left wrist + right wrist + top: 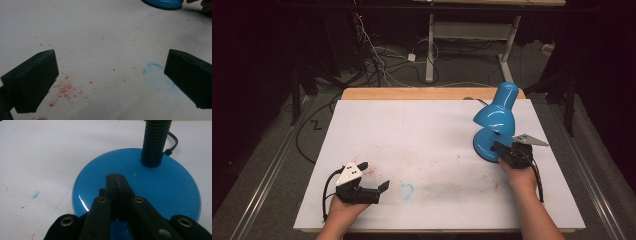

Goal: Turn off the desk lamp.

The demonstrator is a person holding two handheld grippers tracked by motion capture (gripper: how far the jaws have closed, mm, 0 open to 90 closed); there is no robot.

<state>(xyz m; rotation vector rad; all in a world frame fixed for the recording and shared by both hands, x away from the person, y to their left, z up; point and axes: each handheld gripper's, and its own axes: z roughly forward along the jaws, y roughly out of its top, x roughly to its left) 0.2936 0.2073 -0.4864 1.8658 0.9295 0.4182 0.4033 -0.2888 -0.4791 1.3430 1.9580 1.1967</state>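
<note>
A blue desk lamp (495, 119) stands at the right of the white table cover (422, 130), its shade bent down over its round base (484, 144). My right gripper (495, 147) is shut, with nothing between its jaws. In the right gripper view its tips (116, 177) lie over the top of the glossy base (165, 187), in front of the ribbed black neck (156, 140). Whether they touch the base I cannot tell. My left gripper (373, 175) rests open near the front left, its jaws (111, 65) wide apart above bare cover.
A faint blue ring stain (157, 76) and red specks (66, 90) mark the cover near the left gripper. The lamp's black cable (173, 142) runs off behind its base. Beyond the wooden far edge (422, 93), desk legs and floor cables (432, 45) stand.
</note>
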